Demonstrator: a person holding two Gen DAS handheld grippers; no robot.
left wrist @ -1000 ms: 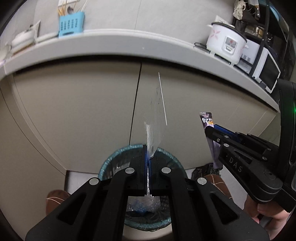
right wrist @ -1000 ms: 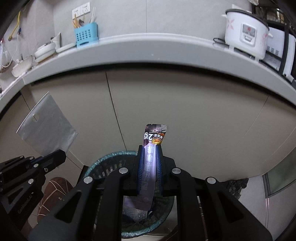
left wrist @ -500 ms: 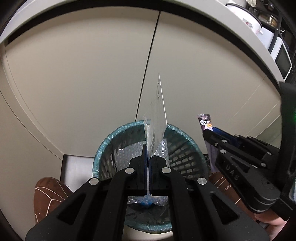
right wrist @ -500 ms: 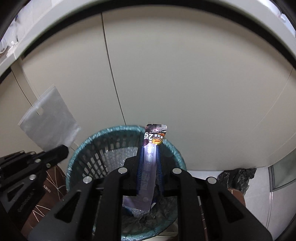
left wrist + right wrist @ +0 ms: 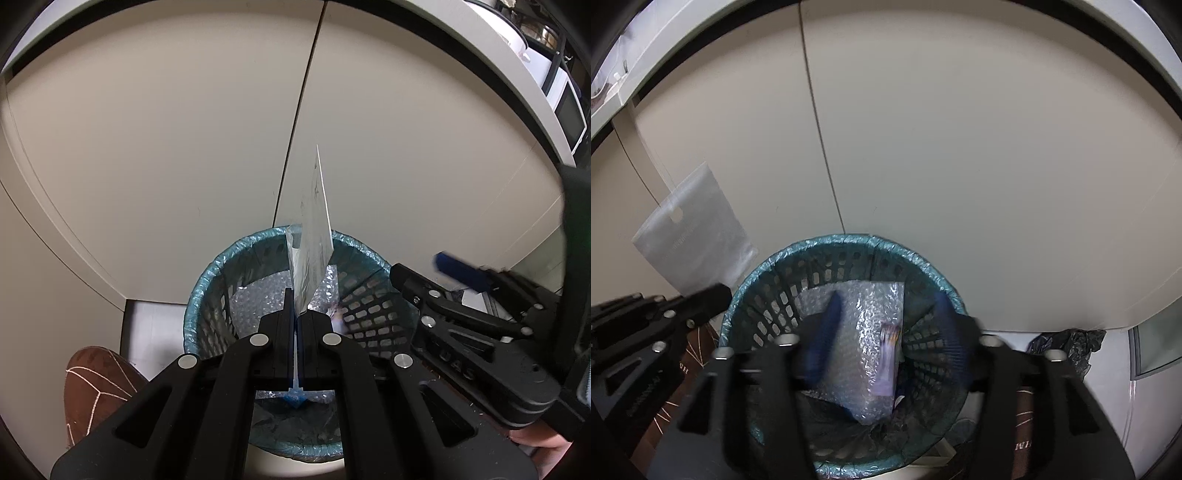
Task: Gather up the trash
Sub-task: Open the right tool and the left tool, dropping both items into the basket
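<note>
- Left gripper (image 5: 295,314): jaws pressed together on the lower edge of a clear plastic bag (image 5: 313,236), which stands upright from the fingertips with its long axis running away from the camera and upward; in the right wrist view the same bag (image 5: 692,232) shows its flat face, with a hang hole near the top.
- Key relation: the clear plastic bag is poised directly above the open mouth of the teal bin (image 5: 207,280), so a release would probably send it straight in; the left gripper is the one that has yet to let go.
- Right gripper (image 5: 886,332): jaws opening, blurred, nothing between them; its blue pads (image 5: 827,325) stand wide over the bin.
- Snack wrapper (image 5: 888,358): purple and silver, apart from the right gripper, lying inside the bin on a sheet of bubble wrap (image 5: 860,317), long axis roughly along the basket wall.
- Teal bin: lattice-walled basket with a liner folded over its rim (image 5: 849,240), standing on the floor just before the cabinet doors (image 5: 960,147).
- Surroundings: brown slippers (image 5: 92,387) beside the bin, a crumpled dark bag (image 5: 1067,343) on the floor to its right.
- Obstruction: none visible between bag and bin mouth; the tall, light bag could catch the far rim or drift as it falls.
</note>
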